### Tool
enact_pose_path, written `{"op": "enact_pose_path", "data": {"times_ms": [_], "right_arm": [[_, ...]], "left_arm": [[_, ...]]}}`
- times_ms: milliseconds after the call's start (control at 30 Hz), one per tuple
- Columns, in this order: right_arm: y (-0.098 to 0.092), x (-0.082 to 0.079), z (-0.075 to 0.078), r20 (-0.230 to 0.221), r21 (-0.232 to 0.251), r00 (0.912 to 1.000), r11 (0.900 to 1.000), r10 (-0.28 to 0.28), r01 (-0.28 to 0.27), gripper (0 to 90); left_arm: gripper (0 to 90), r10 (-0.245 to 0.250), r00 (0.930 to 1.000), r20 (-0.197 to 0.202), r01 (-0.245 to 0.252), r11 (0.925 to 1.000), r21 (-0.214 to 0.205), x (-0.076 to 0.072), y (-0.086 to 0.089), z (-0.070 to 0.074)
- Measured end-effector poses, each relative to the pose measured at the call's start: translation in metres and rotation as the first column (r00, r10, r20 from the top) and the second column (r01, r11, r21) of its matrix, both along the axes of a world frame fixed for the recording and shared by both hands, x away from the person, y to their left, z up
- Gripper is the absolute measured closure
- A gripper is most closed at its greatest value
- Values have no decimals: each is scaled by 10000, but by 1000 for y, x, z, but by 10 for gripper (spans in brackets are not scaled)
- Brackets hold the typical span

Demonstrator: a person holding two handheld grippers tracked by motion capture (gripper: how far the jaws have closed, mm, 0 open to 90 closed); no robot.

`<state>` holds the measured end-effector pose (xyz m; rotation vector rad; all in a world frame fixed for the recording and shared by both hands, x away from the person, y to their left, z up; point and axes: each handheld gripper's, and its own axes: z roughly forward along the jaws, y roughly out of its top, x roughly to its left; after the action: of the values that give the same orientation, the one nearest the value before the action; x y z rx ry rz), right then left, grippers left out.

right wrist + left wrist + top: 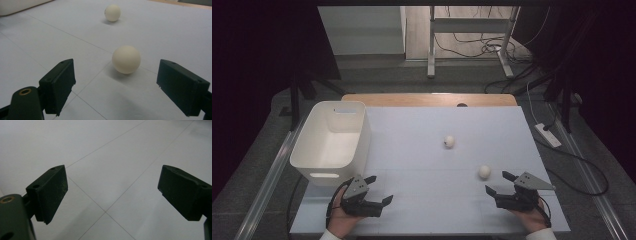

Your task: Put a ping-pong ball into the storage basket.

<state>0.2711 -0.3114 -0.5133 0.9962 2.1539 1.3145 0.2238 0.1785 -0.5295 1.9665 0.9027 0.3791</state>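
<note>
You had a white bin (332, 137) at the table's (422, 150) left edge, a power strip (548, 135) beyond its right.

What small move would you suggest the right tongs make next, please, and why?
Probably ease the right tongs forward until the nearer small white ball sits between the open jaws, then close. The ball lies just ahead of them on the pale table surface, untouched; the white plastic bin stands empty.
</note>
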Motion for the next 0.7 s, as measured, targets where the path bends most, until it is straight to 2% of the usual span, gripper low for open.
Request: {"op": "enact_pose_path", "data": {"times_ms": [500, 700], "right_arm": [[1, 1, -1, -131, -161, 9999, 9998, -68, 66, 156], [0, 1, 0, -146, -64, 9998, 9999, -96, 95, 157]], "left_arm": [[99, 81, 10000, 31, -82, 10000, 27, -1, 1, 2], [99, 99, 9999, 65, -99, 9999, 30, -1, 0, 3]]}}
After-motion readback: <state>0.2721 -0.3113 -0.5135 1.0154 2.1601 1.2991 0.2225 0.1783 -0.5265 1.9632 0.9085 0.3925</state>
